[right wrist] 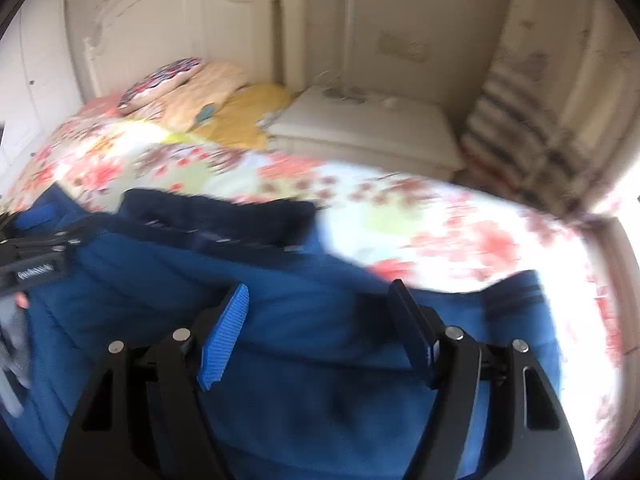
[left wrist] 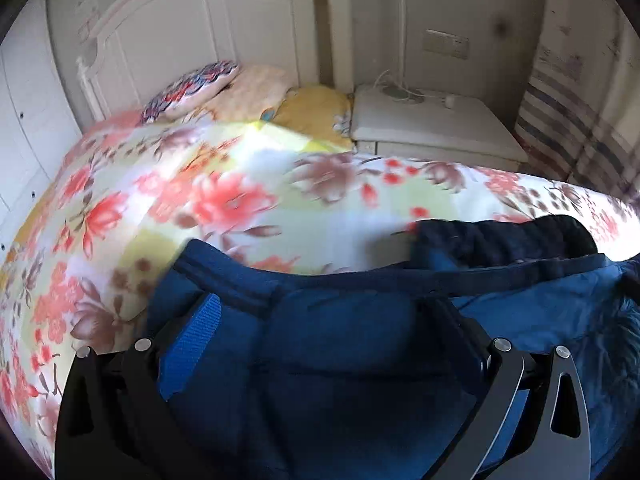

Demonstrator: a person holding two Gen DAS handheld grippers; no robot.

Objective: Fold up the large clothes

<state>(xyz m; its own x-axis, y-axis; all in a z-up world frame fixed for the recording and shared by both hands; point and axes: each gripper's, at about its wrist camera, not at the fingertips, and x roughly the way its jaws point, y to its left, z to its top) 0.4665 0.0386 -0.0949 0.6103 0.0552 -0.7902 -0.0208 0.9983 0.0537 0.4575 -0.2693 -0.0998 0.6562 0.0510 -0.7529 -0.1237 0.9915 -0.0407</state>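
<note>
A floral bedspread with red and brown blossoms on pale yellow and white [left wrist: 224,196] is covering the bed and filling the middle of both views [right wrist: 460,232]. At about eleven o'clock a red, white and blue patterned pillow [left wrist: 192,90] is lying against a peach quilted pillow [left wrist: 256,88], and a folded mustard-yellow cloth [left wrist: 316,112] is sitting just beside them toward twelve. Behind them a cream panelled wooden headboard [left wrist: 180,20] is standing upright. At one o'clock a white bedside cabinet [left wrist: 432,128] is carrying a slim white lamp stand [left wrist: 402,32]. A striped curtain [left wrist: 568,120] is hanging at two o'clock.
</note>
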